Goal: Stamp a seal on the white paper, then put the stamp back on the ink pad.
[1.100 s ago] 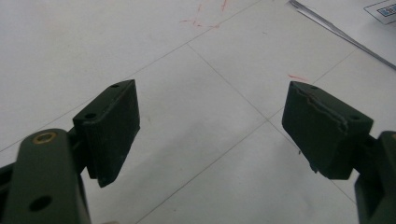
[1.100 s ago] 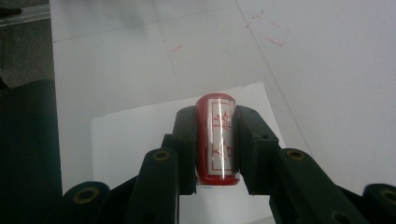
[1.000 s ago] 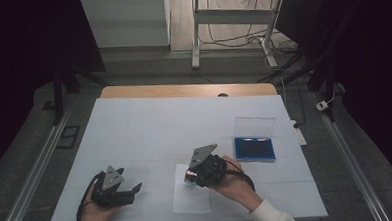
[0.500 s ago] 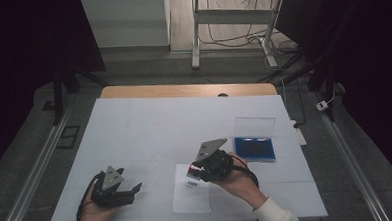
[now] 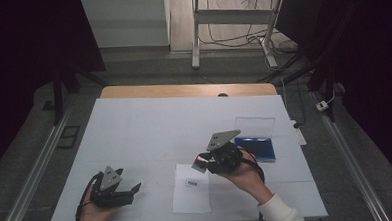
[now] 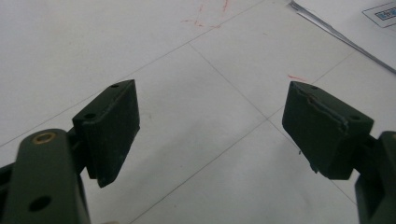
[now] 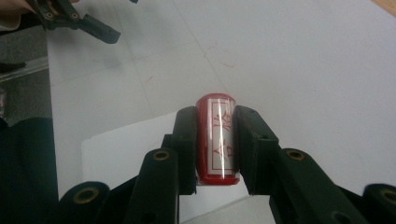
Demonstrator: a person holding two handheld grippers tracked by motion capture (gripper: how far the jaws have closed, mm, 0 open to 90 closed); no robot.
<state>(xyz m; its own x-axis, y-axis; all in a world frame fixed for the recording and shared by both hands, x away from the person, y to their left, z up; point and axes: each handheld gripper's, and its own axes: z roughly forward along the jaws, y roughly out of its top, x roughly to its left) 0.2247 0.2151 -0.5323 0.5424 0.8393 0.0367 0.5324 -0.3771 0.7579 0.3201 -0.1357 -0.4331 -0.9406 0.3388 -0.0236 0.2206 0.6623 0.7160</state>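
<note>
White covering spreads over the table (image 5: 149, 127), wood showing along its far edge; beyond lie a grey floor, metal legs and loose cables in a dim room. A paper sheet (image 5: 192, 198) lies near the front, a blue pad (image 5: 258, 147) to the right. The right gripper (image 7: 215, 135) clamps a red stamp (image 7: 215, 137) above the sheet's far corner, higher and further right than a second ago. The left gripper (image 6: 210, 130) rests gaping wide, unmoved
</note>
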